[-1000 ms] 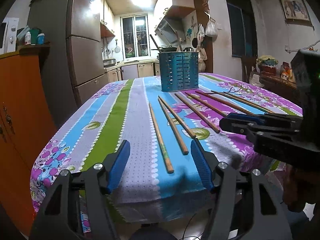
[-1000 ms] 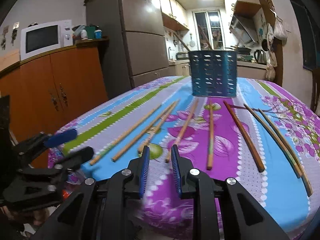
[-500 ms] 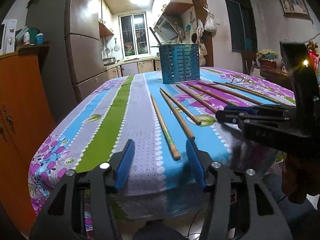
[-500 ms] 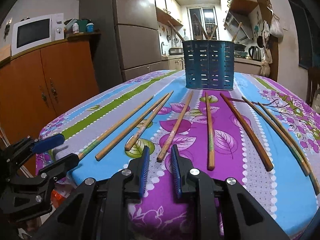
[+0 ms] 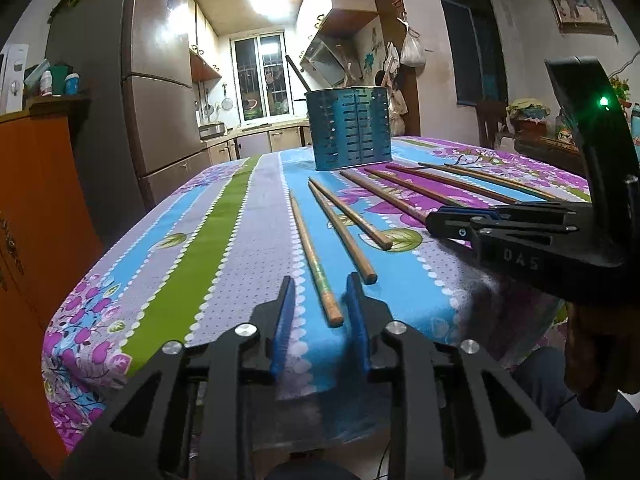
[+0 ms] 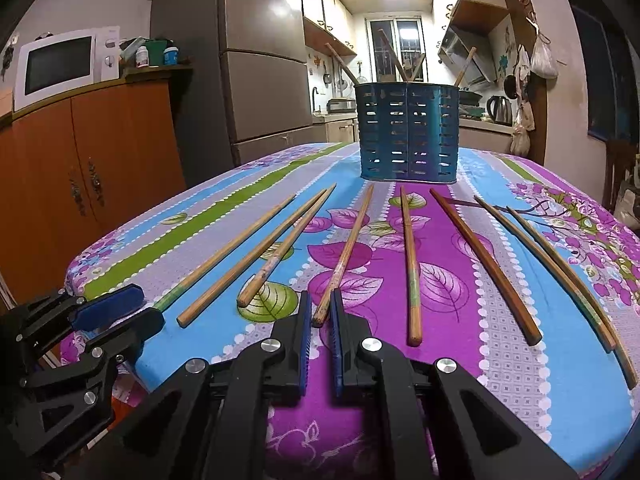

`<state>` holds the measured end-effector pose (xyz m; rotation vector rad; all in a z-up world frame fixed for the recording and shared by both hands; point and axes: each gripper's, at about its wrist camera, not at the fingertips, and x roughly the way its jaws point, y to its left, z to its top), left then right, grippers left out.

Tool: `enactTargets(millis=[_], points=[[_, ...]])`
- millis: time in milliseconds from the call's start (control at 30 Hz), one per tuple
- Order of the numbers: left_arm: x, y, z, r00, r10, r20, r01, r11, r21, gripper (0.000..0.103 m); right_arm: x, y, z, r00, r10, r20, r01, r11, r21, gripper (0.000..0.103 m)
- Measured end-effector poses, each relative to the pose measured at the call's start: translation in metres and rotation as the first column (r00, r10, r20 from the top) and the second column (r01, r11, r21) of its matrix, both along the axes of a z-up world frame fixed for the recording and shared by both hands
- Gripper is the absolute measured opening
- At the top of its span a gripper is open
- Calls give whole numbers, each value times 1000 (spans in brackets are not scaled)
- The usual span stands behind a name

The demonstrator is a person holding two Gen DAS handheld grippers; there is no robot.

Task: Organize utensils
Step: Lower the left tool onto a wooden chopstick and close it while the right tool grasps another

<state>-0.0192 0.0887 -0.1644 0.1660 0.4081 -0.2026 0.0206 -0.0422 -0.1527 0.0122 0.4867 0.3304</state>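
Observation:
Several wooden chopsticks lie side by side on the flowered tablecloth (image 5: 224, 240), pointing at a blue slotted utensil holder (image 5: 350, 134) at the far end, which holds a few sticks (image 6: 394, 58). My left gripper (image 5: 320, 292) is open, its blue pads on either side of the near end of the leftmost chopstick (image 5: 316, 268), not touching it. My right gripper (image 6: 319, 314) is open by a narrow gap, with the near end of the fourth chopstick from the left (image 6: 346, 258) between its tips. Each gripper shows in the other's view: the right (image 5: 452, 218), the left (image 6: 120, 312).
The holder (image 6: 408, 132) stands at the table's far middle. An orange cabinet (image 6: 80, 184) with a microwave (image 6: 60, 64) and a grey fridge (image 6: 256, 60) stand left of the table. The table's near edge drops off just under both grippers. A chair and sideboard (image 5: 536, 136) stand at the right.
Both grippers moved lower and forward to the near chopstick ends. The left jaws narrowed around the leftmost chopstick. The right jaws kept their narrow gap.

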Motion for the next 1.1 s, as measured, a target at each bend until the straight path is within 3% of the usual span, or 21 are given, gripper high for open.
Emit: enactTargets(millis=[367,467,1100], points=[[-5,-3,-6,999,23,50,-23,1000,-5,20,-1,6,-3,999,-27,29,28,999,-23,11],[-12,-5,-8,998,24,55,-23,1000,-9,9,-1,5,-3,999,-30,29,31,999,-21,11],[-23,-9,-8,995,53,88,-54,999,8,6,-5,3,-6,998,-42,40,42,999,3,9]])
